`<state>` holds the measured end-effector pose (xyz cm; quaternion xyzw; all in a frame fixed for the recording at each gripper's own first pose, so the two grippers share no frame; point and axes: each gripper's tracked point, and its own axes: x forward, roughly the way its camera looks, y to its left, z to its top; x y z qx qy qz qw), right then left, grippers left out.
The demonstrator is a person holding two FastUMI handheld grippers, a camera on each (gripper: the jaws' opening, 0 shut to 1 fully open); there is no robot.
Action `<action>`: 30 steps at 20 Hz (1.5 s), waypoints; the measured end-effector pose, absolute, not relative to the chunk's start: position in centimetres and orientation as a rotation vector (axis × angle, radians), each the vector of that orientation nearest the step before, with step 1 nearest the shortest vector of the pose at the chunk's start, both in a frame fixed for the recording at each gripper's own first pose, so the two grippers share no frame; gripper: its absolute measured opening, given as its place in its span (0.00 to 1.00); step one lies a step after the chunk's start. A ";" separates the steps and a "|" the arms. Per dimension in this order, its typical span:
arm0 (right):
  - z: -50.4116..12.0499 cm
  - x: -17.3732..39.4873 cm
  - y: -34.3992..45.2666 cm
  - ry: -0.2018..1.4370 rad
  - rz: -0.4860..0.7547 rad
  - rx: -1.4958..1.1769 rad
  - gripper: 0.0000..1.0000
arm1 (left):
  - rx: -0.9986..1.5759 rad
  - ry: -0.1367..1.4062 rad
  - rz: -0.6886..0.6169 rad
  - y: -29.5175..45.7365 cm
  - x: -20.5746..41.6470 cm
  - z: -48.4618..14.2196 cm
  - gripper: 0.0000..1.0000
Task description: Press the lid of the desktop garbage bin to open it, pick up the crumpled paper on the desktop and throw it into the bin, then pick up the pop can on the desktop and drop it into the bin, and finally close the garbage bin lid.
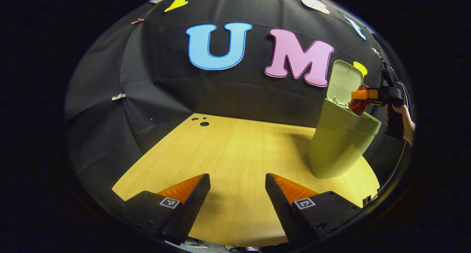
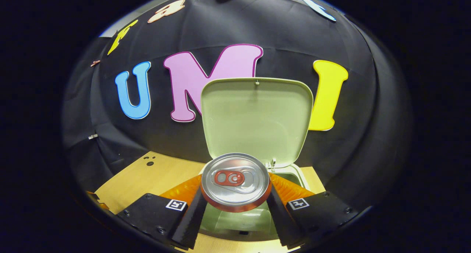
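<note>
Clamped between the right gripper (image 2: 235,203)'s fingers, a red aluminium pop can (image 2: 235,182) hangs over the pale green plastic bin (image 1: 340,142), lid (image 2: 256,118) upright at twelve o'clock. Release squarely above the opening. Left gripper (image 1: 237,196)'s fingers stand wide over the wooden surface (image 1: 235,150).

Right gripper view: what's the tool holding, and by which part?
The right tool holds the pop can by its sides just under the top rim, above the open bin. The left tool is open and holds nothing.
</note>
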<state>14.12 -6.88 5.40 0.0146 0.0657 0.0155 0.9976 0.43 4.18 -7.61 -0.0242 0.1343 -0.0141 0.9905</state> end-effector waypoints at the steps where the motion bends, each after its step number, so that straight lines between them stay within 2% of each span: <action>1: 5.0 14.3 -7.1 0.140 0.037 0.029 0.84 | -0.051 0.267 -0.023 3.6 0.5 -7.4 0.96; 6: 4.1 15.1 -7.6 0.145 0.083 -0.004 0.86 | -0.084 0.213 -0.014 0.5 0.1 -6.9 0.96; 7: 4.4 15.2 -7.8 0.137 0.088 -0.007 0.93 | -0.089 0.207 -0.003 0.1 0.0 -7.0 0.96; 9: 5.3 15.2 -7.9 0.116 0.097 -0.004 0.98 | -0.103 0.213 0.016 -0.4 -0.2 -7.5 0.96; 15: 11.3 14.4 -8.5 0.014 0.091 -0.091 0.98 | -0.091 0.225 0.030 -0.8 -1.0 -8.3 0.96; 18: 14.4 13.8 -8.2 -0.017 0.105 -0.043 0.98 | -0.108 0.211 0.043 -0.2 -1.1 -7.9 0.96; 23: 18.6 15.1 -9.6 -0.081 0.039 -0.076 0.97 | -0.139 0.211 0.051 1.0 -1.2 -8.1 0.96; 30: 22.9 16.7 -9.0 -0.148 0.010 0.000 0.97 | -0.142 0.224 0.085 2.5 -2.6 -9.1 0.96</action>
